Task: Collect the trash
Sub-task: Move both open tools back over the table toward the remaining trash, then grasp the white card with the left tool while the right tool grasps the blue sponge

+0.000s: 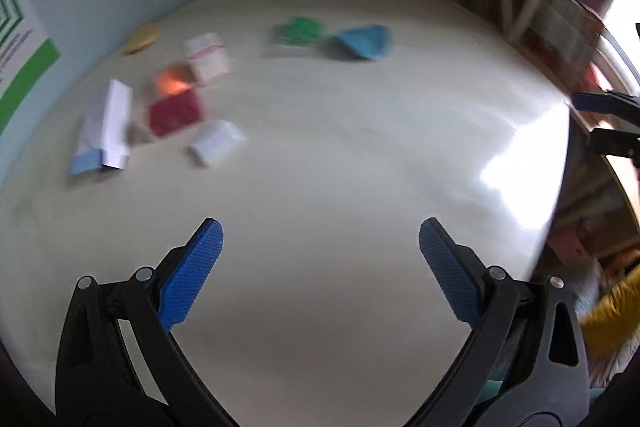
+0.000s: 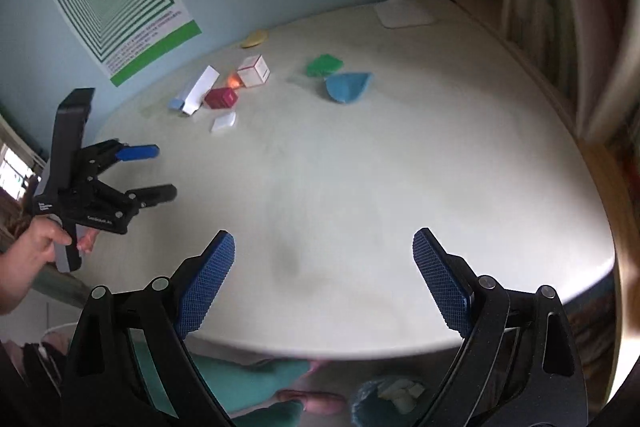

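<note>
The trash lay scattered toward the far left part of the white tabletop (image 2: 360, 187), close to the edge that met the pale blue wall: a long white carton with a blue end (image 2: 196, 91), a dark red box (image 2: 221, 98) just beside it, a white cube box with red edges (image 2: 253, 70) behind that, a small orange scrap (image 2: 234, 80) between the cube and the red box, and a flat white packet (image 2: 224, 123) nearest the middle. A crumpled green paper (image 2: 323, 65) and a crumpled blue paper (image 2: 347, 87) touched each other further right, and a yellow disc (image 2: 255, 38) sat at the wall edge.

The step in hand looked like the approach to a first piece. It would go best to pick one item per gripper, starting with the loose outliers, the flat packet or the blue paper, since the red box, carton and cube crowded each other and a wide jaw could knock a neighbour. The flat packet would likely need a low, steep grasp across its short side.

The left gripper (image 2: 154, 173) hung over the tabletop's left edge, a hand (image 2: 38, 251) on its handle, jaws spread wide and empty. The right gripper (image 2: 324, 251) hovered over the near edge, jaws likewise wide apart, holding and touching nothing. Below that edge a blue bag holding crumpled paper (image 2: 384, 395) showed, probably the collecting place.
</note>
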